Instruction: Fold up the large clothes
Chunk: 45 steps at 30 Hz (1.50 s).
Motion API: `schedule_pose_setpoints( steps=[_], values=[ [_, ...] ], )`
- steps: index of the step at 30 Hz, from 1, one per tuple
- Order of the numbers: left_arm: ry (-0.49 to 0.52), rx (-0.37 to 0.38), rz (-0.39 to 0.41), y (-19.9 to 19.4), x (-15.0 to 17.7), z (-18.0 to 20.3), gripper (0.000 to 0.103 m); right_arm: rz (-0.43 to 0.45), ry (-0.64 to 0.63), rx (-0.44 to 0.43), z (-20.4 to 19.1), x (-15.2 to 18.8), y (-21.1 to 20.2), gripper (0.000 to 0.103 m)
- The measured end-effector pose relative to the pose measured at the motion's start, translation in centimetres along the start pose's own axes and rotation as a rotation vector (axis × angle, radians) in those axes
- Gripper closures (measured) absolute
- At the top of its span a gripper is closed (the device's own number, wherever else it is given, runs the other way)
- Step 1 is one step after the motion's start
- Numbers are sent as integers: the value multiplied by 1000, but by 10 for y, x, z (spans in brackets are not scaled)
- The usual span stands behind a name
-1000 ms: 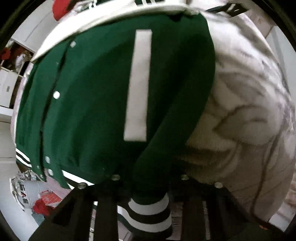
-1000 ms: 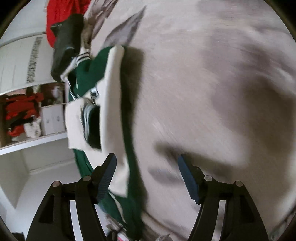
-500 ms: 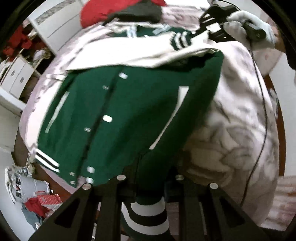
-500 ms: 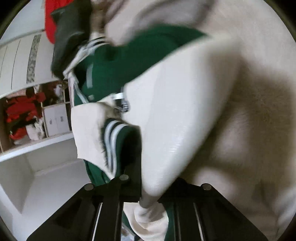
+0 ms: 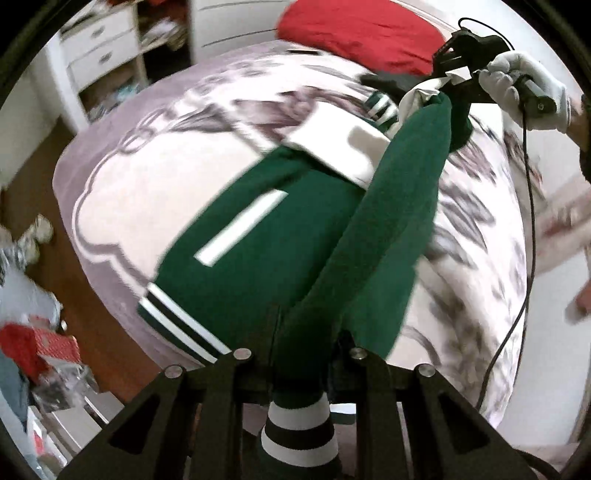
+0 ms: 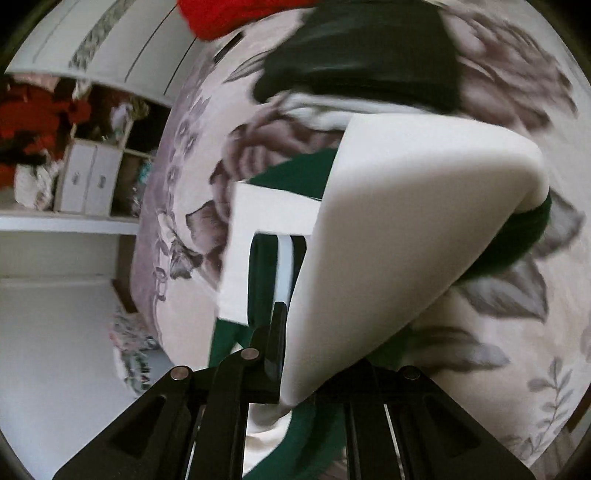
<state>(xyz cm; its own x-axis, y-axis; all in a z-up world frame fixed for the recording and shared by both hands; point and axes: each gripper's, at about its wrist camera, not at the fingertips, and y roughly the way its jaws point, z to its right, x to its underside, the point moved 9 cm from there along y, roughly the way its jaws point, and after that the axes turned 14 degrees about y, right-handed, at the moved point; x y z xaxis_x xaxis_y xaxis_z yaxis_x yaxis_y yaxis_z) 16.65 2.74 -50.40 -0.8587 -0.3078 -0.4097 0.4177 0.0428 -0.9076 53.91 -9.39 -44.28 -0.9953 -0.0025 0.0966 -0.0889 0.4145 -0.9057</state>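
Since half a second ago, the green jacket (image 5: 280,258) has swung up off the bed (image 5: 122,206) — its side now hangs taut between both grippers. Left hand-held gripper (image 5: 299,373) clamps the striped hem; right hand-held gripper (image 5: 456,79) pinches the cream sleeve (image 6: 406,229). Floral blanket, red pillow (image 5: 358,31) at the head, white drawers (image 5: 99,51) beyond. Green body, white stripe — half still resting on the bed.

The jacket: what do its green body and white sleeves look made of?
The jacket's green body looks like matte, felted wool-type cloth with a fuzzy surface. The white sleeve looks like smooth faux leather or vinyl, faintly sheened and bending in stiff curves; real or synthetic is unclear.
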Motion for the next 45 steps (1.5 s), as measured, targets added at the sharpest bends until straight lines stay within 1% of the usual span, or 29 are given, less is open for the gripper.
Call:
schedule_pose_setpoints(
  steps=[3,5,7,8,12,14,16,17,19,20,21,22,23,24,26,28,29,31,33,34,35,37,38,39,40,41,42,43,45],
  values=[
    [-74,29,-20,21,-5,-61,88,-3,-61,99,-74,-6,50,94],
    [-112,59,-52,46,-3,-99,88,-11,-82,178,-111,-10,93,94],
    [-135,78,-77,70,0,-127,88,-22,-94,251,-133,-15,139,94],
    [-143,90,-93,83,3,-139,88,-20,-88,287,-140,-16,162,94],
    [-175,164,-150,128,12,-171,87,-10,-107,407,-150,-21,223,94],
    [-230,248,-186,151,19,-180,86,-12,-85,441,-146,-24,244,94],
    [-287,314,-204,155,21,-184,82,-50,-97,467,-141,-25,258,94],
    [-326,354,-223,154,23,-184,81,-65,-115,470,-140,-25,260,92],
    [-346,383,-232,144,23,-182,78,-89,-143,431,-142,-18,252,82],
    [-333,369,-231,136,23,-181,75,-106,-158,375,-145,-11,241,71],
    [-312,346,-233,129,22,-179,68,-127,-154,313,-145,-1,227,56],
    [-274,297,-241,121,23,-178,62,-144,-138,271,-140,8,214,49],
    [-241,260,-237,114,23,-178,50,-165,-113,218,-132,23,198,44],
    [-219,236,-230,108,24,-178,36,-185,-96,172,-120,41,180,44],
    [-193,179,-218,95,25,-178,22,-215,-72,150,-88,81,155,43],
    [-193,154,-210,87,30,-178,21,-241,-37,141,-51,126,138,42],
    [-195,139,-211,85,33,-179,21,-275,2,124,-26,159,133,42],
    [-192,117,-232,84,43,-177,21,-341,130,95,28,220,133,42],
    [-189,89,-264,93,49,-177,21,-413,296,48,75,273,148,42],
    [-189,85,-272,94,53,-172,21,-456,397,7,98,302,158,42],
    [-194,74,-279,94,57,-170,21,-506,527,-59,122,334,173,42],
    [-207,60,-281,95,59,-169,21,-557,733,-169,153,378,194,42],
    [-220,57,-279,94,62,-169,21,-574,832,-241,164,397,206,42],
    [-230,50,-281,94,65,-170,21,-577,891,-301,169,406,213,42],
    [-243,48,-283,93,68,-171,21,-575,945,-386,170,414,222,42],
    [-267,54,-284,91,72,-172,21,-554,974,-432,171,416,227,43],
    [-286,58,-285,91,71,-175,21,-506,1005,-470,173,416,228,68],
    [-305,64,-285,90,72,-178,21,-464,1019,-475,174,416,227,94],
    [-338,76,-282,89,72,-180,21,-395,970,-437,167,420,219,98]
  ],
)
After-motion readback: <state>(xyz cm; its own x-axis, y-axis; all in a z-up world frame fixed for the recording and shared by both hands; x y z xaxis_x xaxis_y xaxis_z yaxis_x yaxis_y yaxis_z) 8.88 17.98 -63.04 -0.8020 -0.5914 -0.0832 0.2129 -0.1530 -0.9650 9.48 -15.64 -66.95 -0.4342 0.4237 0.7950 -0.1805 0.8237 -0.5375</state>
